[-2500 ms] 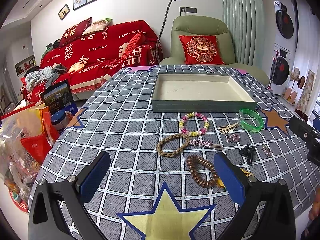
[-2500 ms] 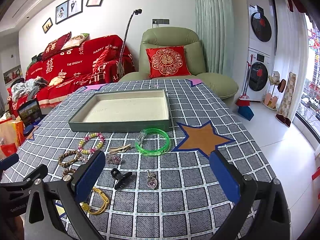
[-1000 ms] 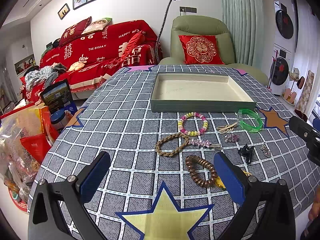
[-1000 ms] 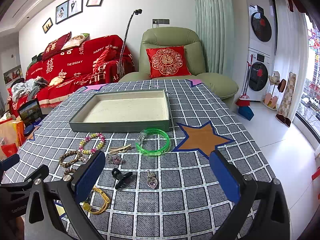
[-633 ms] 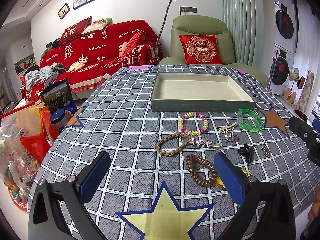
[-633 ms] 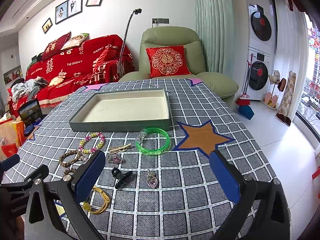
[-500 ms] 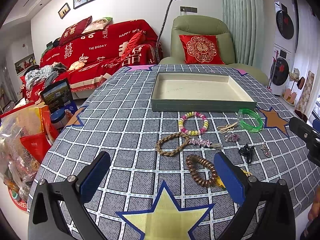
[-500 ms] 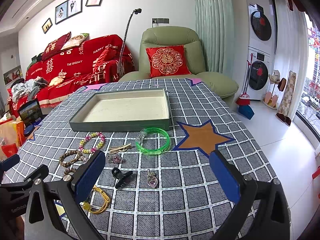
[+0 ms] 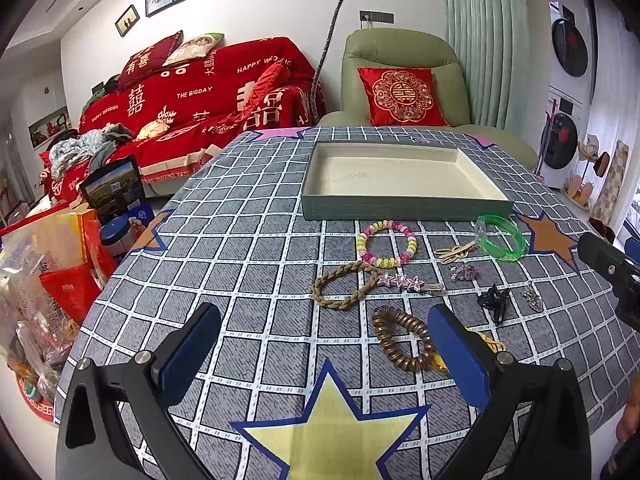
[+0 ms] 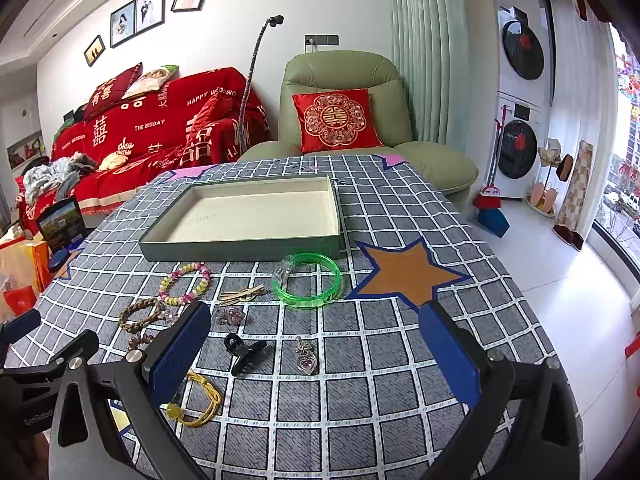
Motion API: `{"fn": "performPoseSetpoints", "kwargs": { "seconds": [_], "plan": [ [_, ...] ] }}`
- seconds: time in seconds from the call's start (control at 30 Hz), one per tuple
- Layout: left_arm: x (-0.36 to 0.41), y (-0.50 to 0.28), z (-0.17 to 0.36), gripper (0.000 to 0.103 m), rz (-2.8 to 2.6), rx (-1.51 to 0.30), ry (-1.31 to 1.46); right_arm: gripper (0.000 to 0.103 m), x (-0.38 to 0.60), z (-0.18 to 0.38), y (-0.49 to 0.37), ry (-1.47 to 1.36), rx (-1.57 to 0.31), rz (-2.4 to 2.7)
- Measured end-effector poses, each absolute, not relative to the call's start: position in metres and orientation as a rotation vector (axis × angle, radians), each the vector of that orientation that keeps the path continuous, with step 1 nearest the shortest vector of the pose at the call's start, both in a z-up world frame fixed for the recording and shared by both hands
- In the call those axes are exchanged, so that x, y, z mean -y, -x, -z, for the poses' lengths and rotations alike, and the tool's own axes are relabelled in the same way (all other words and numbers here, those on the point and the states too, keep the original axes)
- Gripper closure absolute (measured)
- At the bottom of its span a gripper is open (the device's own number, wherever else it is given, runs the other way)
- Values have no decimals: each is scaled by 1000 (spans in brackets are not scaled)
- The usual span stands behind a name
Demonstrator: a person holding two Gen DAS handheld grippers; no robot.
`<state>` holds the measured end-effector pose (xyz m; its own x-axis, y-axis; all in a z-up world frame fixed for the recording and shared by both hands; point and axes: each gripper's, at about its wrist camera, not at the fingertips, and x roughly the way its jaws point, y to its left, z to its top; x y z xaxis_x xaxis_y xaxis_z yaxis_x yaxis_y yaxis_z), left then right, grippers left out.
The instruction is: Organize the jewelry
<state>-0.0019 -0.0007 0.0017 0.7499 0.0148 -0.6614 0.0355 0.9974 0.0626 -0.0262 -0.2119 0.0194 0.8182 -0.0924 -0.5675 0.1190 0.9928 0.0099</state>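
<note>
An empty grey-green tray (image 9: 404, 209) (image 10: 240, 249) sits mid-table. In front of it lie a pastel bead bracelet (image 9: 386, 243) (image 10: 185, 283), a braided tan bracelet (image 9: 344, 284), a star hair clip (image 9: 404, 282), a brown coil bracelet (image 9: 402, 338), a green bangle (image 9: 501, 237) (image 10: 307, 281), a tan clip (image 10: 242, 294), a black claw clip (image 10: 242, 351), a heart pendant (image 10: 306, 357) and a yellow hair tie (image 10: 197, 399). My left gripper (image 9: 324, 346) is open and empty above the near table edge. My right gripper (image 10: 314, 346) is open and empty over the pendant area.
The grey checked tablecloth (image 9: 240, 248) has star patches. A green armchair (image 10: 344, 120) and a red sofa (image 9: 192, 96) stand behind the table. Bags and boxes (image 9: 48, 264) sit on the floor to the left. The right gripper's body (image 9: 612, 276) shows at the right edge.
</note>
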Motion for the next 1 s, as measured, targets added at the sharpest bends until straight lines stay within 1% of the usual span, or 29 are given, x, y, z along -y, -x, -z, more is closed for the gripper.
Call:
{"fn": "performPoseSetpoints", "kwargs": {
  "seconds": [0.33,0.4,0.5,0.63,0.73,0.9,1.0],
  "plan": [
    [-2,1,3,0,14,-730,-80,0,211,-19,27,-43,-604,118],
    [-3,1,6,0,12,-743,-79,0,211,-16,28,-46,-608,117],
    [-4,-3,11,0,-26,-793,-147,0,213,-10,26,-49,-634,111],
    [-9,-9,21,0,-23,-881,-158,0,217,-1,24,-41,-687,112],
    [-10,-13,29,0,56,-949,-92,0,222,8,20,-30,-746,117],
    [-16,-27,38,0,57,-981,-45,0,234,25,15,-30,-848,146],
    [-15,-35,43,0,73,-1044,-16,0,240,31,9,-57,-892,148]
  ]
}}
